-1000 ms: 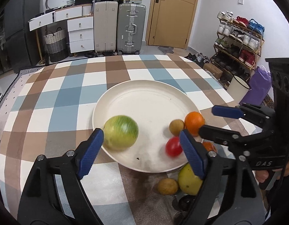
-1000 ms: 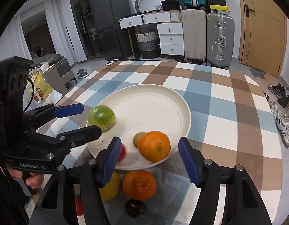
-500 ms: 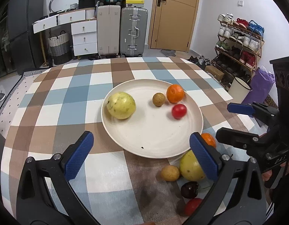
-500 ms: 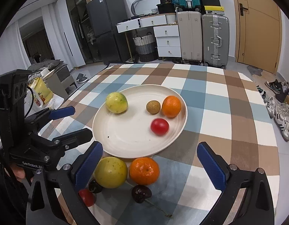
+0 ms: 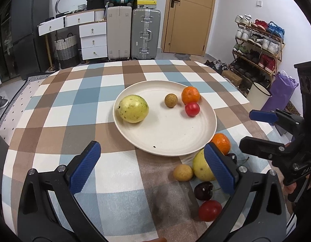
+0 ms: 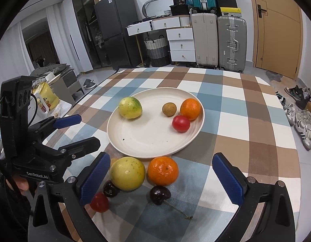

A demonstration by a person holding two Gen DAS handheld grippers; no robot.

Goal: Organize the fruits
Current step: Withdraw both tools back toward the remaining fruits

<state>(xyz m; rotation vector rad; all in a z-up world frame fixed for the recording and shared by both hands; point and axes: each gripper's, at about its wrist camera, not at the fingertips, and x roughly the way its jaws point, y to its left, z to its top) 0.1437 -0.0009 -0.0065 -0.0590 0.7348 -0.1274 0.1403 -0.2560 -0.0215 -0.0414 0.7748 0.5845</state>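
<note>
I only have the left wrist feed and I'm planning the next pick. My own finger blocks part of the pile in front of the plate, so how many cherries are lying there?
Observer: Two. Besides the near cherry that you can see, the right wrist view shows a second cherry whole, with a long stem, lying in front of the loose orange.
Operator: Is the big fruit on the plate yellow all over?
Observer: No. From the right wrist the big fruit has a green patch on its upper right side, which faces away from your camera.
</note>
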